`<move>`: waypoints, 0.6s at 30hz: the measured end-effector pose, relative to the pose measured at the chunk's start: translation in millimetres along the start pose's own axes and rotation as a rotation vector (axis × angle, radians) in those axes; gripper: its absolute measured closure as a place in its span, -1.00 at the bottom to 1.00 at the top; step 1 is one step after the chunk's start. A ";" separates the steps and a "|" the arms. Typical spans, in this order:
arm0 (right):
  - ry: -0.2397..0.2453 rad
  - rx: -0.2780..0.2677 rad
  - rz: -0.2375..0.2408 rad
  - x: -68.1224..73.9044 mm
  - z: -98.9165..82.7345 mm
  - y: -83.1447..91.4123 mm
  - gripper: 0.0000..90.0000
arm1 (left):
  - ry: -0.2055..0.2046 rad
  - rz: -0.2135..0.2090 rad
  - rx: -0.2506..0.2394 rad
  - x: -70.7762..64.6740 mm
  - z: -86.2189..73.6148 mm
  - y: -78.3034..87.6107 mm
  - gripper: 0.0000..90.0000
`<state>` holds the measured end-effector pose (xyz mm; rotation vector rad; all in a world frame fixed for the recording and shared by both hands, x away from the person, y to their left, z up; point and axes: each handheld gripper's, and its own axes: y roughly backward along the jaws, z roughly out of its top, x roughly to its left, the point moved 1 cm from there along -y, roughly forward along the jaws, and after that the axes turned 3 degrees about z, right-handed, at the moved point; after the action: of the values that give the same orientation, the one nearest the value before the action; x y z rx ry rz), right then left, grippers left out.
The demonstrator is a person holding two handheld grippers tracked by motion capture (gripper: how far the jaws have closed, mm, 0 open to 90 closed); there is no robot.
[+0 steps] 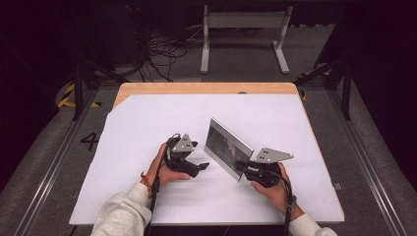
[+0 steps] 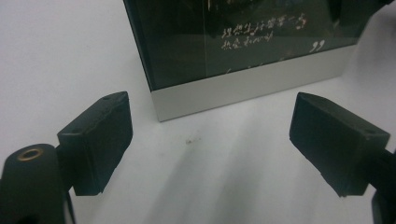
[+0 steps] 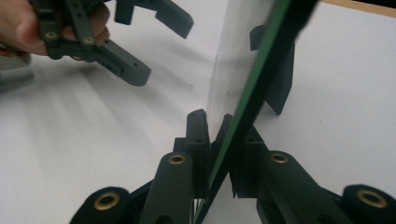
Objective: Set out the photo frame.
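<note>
While the right gripper (image 1: 244, 169) pinches the near edge of a picture frame (image 1: 227, 146), the frame stands upright on its silver base on the white table cover (image 1: 147, 118), angled across the middle of the table. Its dark glass carries pale handwriting, seen in the left gripper view (image 2: 261, 32). Just to the frame's left, the left gripper (image 1: 202, 166) points at it with both pads spread wide and nothing between them, clear of the frame's silver corner.

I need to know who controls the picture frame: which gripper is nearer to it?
Right. The right gripper is clamped on the picture frame at its near edge; the left gripper sits open beside it, apart.
</note>
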<state>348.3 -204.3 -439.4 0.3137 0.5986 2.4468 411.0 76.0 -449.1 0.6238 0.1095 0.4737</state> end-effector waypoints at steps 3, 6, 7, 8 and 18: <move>-0.001 0.005 0.018 -2.9 0.2 0.6 0.82 | 0.009 0.000 -0.008 3.0 2.1 -2.5 -0.68; -0.004 0.018 0.043 -5.1 1.4 1.4 0.84 | 0.007 -0.006 -0.006 3.3 3.3 -6.3 -0.68; -0.007 0.024 0.055 -7.0 1.9 2.0 0.85 | 0.008 -0.010 -0.004 3.1 3.4 -7.6 -0.68; -0.012 0.023 0.059 -8.1 1.6 2.5 0.85 | 0.004 -0.015 0.001 2.8 3.4 -8.3 -0.68; -0.026 0.009 0.033 -10.2 -1.5 8.7 0.65 | -0.012 -0.006 -0.024 0.7 9.4 -10.6 -0.62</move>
<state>351.6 -217.3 -437.4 0.3614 0.5979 2.4678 418.0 63.8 -447.7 0.6021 0.0944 0.4645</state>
